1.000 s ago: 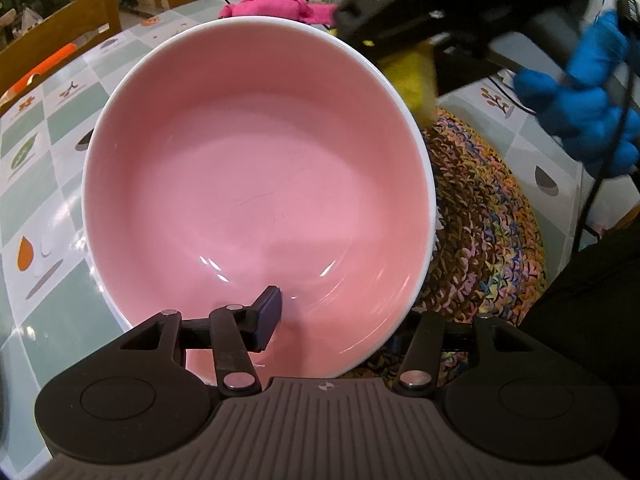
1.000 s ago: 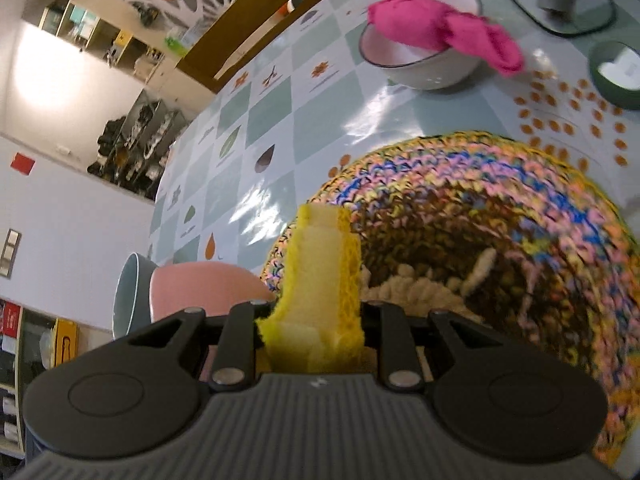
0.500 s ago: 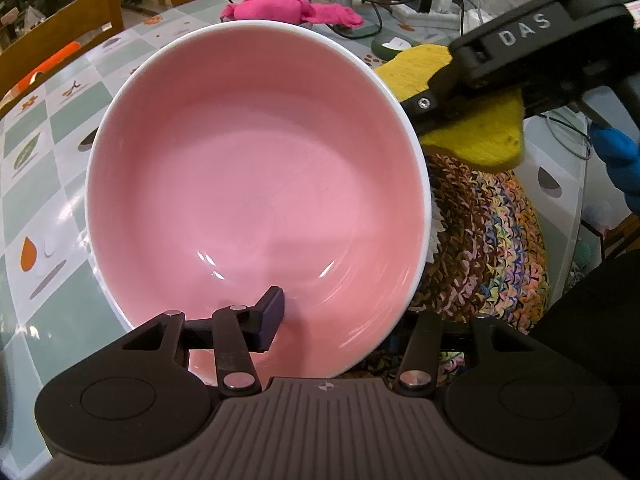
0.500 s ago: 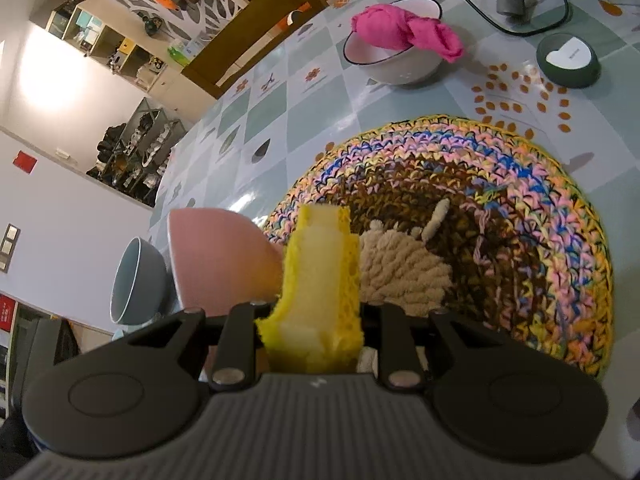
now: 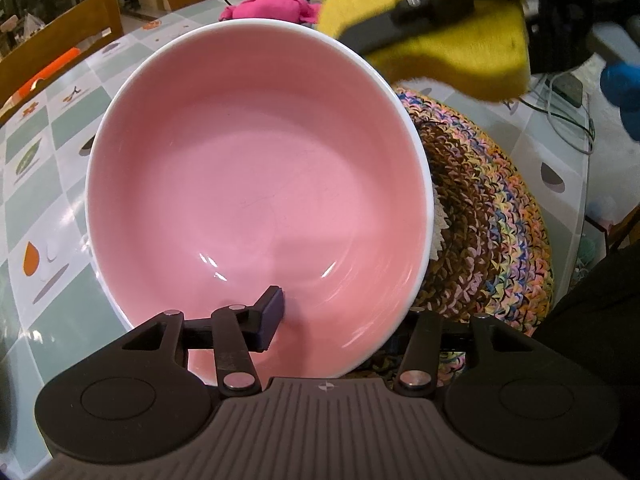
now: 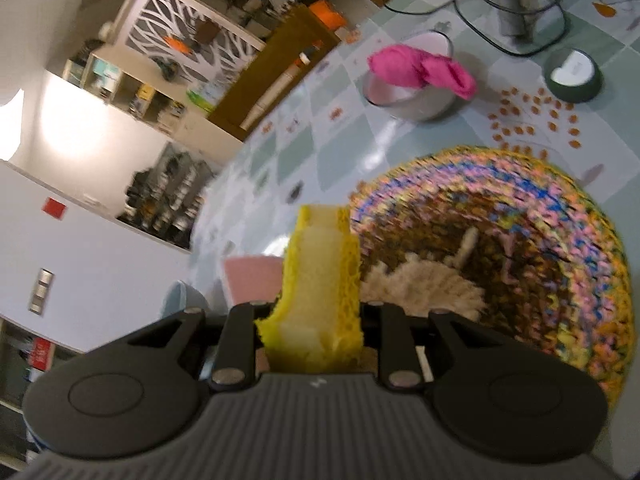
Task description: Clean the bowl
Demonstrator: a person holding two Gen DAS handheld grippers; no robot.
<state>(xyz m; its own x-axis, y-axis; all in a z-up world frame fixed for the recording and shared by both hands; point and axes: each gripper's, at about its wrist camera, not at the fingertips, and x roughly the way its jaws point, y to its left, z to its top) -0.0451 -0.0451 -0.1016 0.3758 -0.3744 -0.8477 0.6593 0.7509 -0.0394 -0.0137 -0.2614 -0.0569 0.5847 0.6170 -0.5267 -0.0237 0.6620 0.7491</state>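
The left hand-held gripper (image 5: 338,320) clamps the near rim of the pink bowl (image 5: 256,184), one finger (image 5: 270,316) inside and the other outside, tilting the bowl above the desk (image 5: 60,152) beside the woven mat (image 5: 492,220). The right hand-held gripper (image 6: 310,320), jaws narrow, squeezes a yellow sponge (image 6: 316,280) just past the bowl's far rim.

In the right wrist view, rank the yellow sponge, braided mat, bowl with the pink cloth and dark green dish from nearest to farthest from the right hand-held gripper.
1. Yellow sponge: clamped in the right hand-held gripper.
2. Braided mat: just beyond, to the right.
3. Bowl with the pink cloth: farther up the table.
4. Dark green dish: upper right; about as far as that bowl, too close to call.
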